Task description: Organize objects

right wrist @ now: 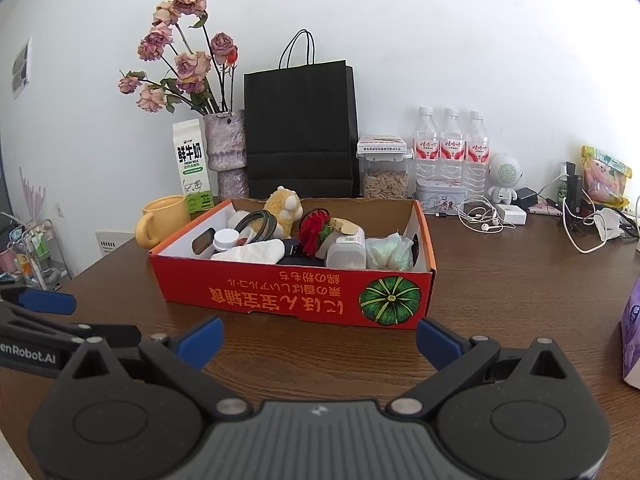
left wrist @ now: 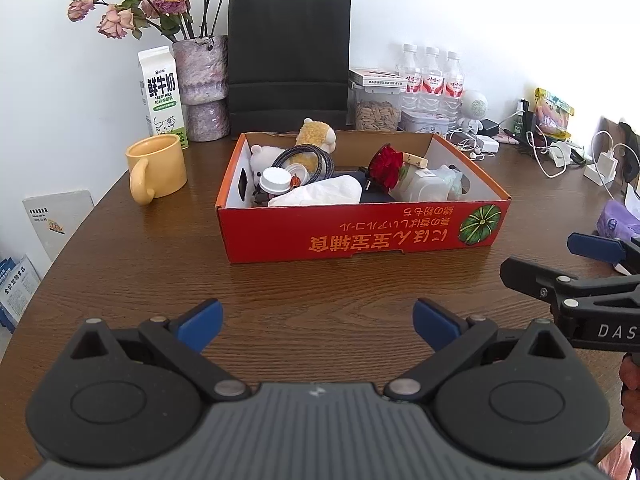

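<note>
Box point(left wrist: 362, 232) mid-worktop point(left wrist: 160, 264), holding plush toys point(left wrist: 316, 136), cable coil point(left wrist: 308, 158), tissue point(left wrist: 320, 194), jar point(left wrist: 420, 188). Mug point(left wrist: 156, 168) left of box; milk carton point(left wrist: 162, 96), vase point(left wrist: 204, 88) behind mug. Paper bag point(left wrist: 288, 60) behind box. Bottles point(left wrist: 432, 76), seed container point(left wrist: 376, 100) behind right. Cables point(left wrist: 552, 156) far right.

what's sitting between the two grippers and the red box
Nothing visible. Only bare brown wooden table lies between the open left gripper, the open right gripper and the red cardboard box.
</note>
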Demonstrator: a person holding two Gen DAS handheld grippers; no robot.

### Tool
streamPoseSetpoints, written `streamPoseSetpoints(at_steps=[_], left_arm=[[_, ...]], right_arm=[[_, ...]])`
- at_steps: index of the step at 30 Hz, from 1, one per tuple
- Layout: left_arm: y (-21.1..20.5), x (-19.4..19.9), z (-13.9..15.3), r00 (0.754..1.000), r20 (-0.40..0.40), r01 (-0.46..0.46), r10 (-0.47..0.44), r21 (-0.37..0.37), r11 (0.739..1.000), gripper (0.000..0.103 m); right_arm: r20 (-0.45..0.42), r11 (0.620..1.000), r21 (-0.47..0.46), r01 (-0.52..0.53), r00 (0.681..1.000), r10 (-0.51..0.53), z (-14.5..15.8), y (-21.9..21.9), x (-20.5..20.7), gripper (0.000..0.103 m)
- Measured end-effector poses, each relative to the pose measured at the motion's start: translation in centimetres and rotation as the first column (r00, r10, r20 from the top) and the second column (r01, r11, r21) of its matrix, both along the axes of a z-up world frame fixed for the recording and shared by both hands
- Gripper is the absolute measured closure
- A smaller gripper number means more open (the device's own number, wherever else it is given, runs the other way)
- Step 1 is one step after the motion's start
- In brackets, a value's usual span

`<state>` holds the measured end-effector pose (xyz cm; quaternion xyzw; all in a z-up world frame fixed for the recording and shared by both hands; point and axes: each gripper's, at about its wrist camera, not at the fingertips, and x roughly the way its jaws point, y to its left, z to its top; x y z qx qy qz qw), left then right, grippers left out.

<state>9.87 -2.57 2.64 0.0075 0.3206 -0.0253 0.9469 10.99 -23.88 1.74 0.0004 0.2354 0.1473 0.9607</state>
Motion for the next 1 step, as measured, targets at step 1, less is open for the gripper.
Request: streamPoseSetpoints(at_steps=[1], left_arm=[[-0.03, 0.02, 0.01, 1.000, -0.001, 0.002, -0.002, 0.001, 1.000, 0.000]], right_arm=[[-0.001, 1.000, 0.000, 0.000, 1.000, 0.000, -0.03, 0.02, -0.01, 0.000]])
